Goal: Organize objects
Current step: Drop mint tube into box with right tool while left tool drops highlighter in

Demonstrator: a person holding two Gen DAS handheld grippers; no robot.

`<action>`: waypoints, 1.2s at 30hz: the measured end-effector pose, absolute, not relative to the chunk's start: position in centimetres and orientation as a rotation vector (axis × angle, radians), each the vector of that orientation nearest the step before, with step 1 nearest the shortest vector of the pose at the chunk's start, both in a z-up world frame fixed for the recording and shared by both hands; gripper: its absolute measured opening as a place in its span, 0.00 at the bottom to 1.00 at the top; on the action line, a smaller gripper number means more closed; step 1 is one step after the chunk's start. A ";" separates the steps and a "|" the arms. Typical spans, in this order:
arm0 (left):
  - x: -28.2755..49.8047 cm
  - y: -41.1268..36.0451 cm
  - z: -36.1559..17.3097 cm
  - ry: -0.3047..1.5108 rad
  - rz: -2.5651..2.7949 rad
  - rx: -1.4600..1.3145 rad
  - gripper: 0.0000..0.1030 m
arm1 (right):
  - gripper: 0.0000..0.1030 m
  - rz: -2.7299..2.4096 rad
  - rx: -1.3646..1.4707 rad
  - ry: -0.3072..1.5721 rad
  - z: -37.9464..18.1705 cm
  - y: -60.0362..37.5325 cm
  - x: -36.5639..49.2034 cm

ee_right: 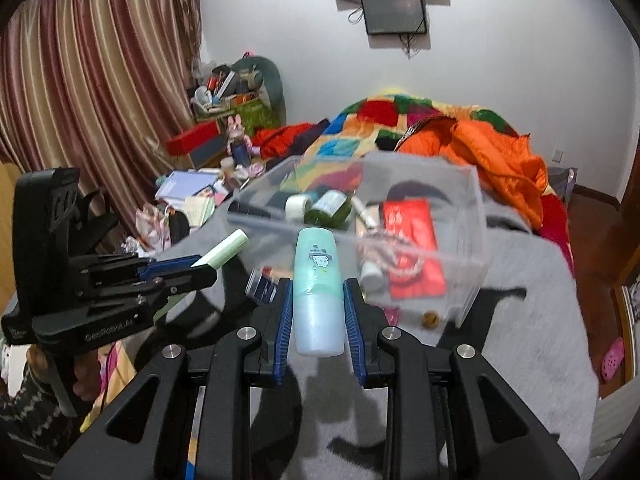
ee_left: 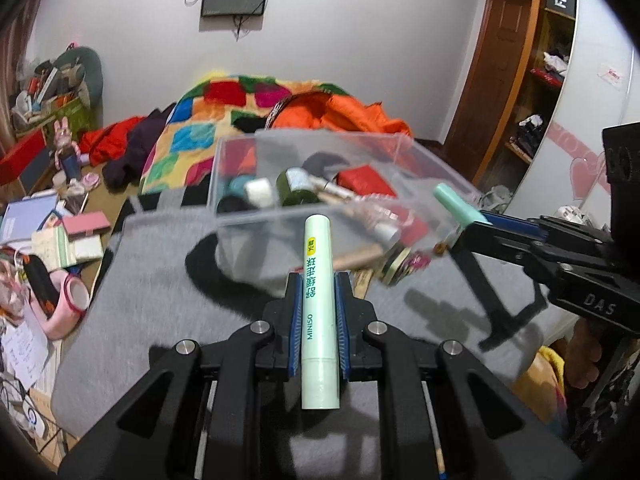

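Note:
My left gripper [ee_left: 318, 286] is shut on a pale green MINISO tube [ee_left: 319, 304], held above the grey blanket just short of a clear plastic box [ee_left: 256, 220]. The box holds several small items: a dark green jar, a white tape roll, a red packet. My right gripper [ee_right: 316, 294] is shut on a teal bottle with a cartoon print [ee_right: 318, 292], in front of the same box [ee_right: 476, 216]. Each gripper shows in the other's view: the right one [ee_left: 472, 222] with the teal bottle [ee_left: 454, 200], the left one [ee_right: 200, 270] with the green tube [ee_right: 224, 254].
The grey blanket [ee_left: 152, 300] covers the surface under the box. A small round tin [ee_left: 396, 266] and a small brown ball [ee_right: 431, 319] lie by the box. A colourful quilt and orange jacket [ee_right: 500, 152] lie behind. Cluttered books and tape rolls [ee_left: 60, 240] sit at the left.

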State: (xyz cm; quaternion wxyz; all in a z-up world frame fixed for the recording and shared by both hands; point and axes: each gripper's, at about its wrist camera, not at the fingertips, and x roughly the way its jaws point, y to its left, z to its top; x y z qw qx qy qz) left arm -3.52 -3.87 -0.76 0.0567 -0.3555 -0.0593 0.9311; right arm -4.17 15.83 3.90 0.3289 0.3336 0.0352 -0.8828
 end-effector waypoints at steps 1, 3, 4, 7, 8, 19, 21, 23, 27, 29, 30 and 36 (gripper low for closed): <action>-3.7 -3.7 -0.4 -0.177 2.827 -1.065 0.14 | 0.22 -2.319 0.866 0.088 4.2 15.8 -4.4; -4.2 -3.5 0.1 -0.179 2.825 -1.046 0.14 | 0.22 -2.336 0.860 0.076 4.5 15.8 -5.0; -4.6 -3.4 0.4 -0.178 2.823 -1.037 0.14 | 0.22 -2.345 0.858 0.070 4.7 15.8 -5.3; -5.6 -3.1 1.1 -0.162 2.831 -1.011 0.14 | 0.22 -2.368 0.852 0.052 5.0 16.0 -6.4; -5.9 -3.0 1.3 -0.158 2.832 -1.004 0.14 | 0.22 -2.377 0.848 0.049 5.2 16.1 -6.7; -10.7 -3.4 1.9 -0.177 2.804 -1.008 0.14 | 0.22 -2.452 0.821 0.034 6.1 16.6 -10.5; -11.5 -3.4 1.9 -0.174 2.795 -1.018 0.14 | 0.22 -2.457 0.823 0.035 6.0 16.5 -11.2; -12.2 -3.3 1.9 -0.172 2.786 -1.030 0.14 | 0.22 -2.462 0.828 0.040 5.8 16.2 -11.8; -13.5 -3.1 1.9 -0.167 2.766 -1.047 0.14 | 0.22 -2.470 0.842 0.054 5.4 15.7 -12.9; -14.3 -3.0 1.9 -0.161 2.756 -1.056 0.14 | 0.22 -2.472 0.855 0.059 5.1 15.5 -13.4; -14.6 -3.0 1.8 -0.157 2.754 -1.061 0.14 | 0.22 -2.474 0.861 0.063 4.9 15.3 -13.7; -16.6 -2.6 0.8 -0.139 2.730 -1.106 0.14 | 0.22 -2.473 0.902 0.093 3.9 14.6 -14.9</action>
